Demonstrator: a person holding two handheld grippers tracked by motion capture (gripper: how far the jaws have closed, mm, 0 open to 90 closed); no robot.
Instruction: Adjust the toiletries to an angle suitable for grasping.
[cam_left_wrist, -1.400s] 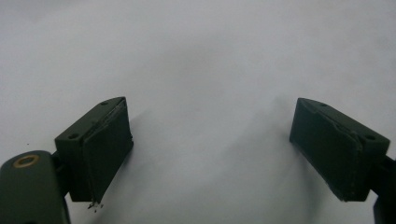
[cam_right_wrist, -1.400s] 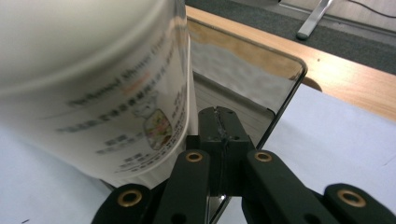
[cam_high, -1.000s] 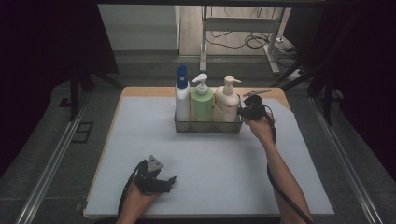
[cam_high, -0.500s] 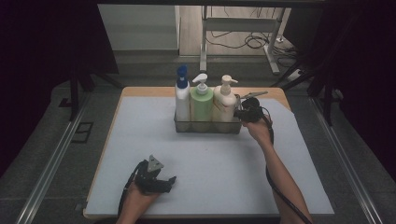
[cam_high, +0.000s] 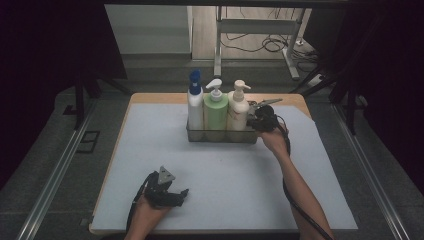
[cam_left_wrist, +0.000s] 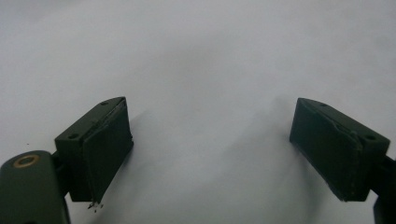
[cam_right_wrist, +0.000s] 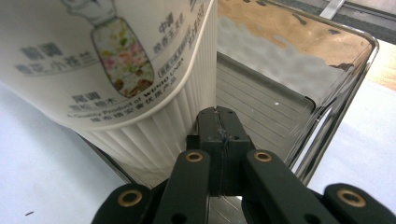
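Observation:
A metal wire basket (cam_high: 220, 136) stands at the back middle of the white mat and holds a blue-capped white bottle (cam_high: 195, 107), a green pump bottle (cam_high: 215, 112) and a cream pump bottle (cam_high: 238, 112). My right gripper (cam_high: 254, 120) is at the basket's right end, beside the cream bottle. In the right gripper view its jaws (cam_right_wrist: 218, 123) are shut together over the rim of the basket (cam_right_wrist: 336, 93), right next to the cream bottle (cam_right_wrist: 116, 70); whether they pinch the thin wall I cannot tell. My left gripper (cam_high: 182, 194) rests near the front edge, its jaws (cam_left_wrist: 210, 154) open over bare mat.
The white mat (cam_high: 150, 150) covers a wooden table (cam_high: 160, 98). Metal rails run along both sides of the table. Beyond the far edge stand a desk frame and cables on the floor.
My right gripper has shifted slightly left, closer against the basket's right end. The left gripper and the bottles have stayed where they were.

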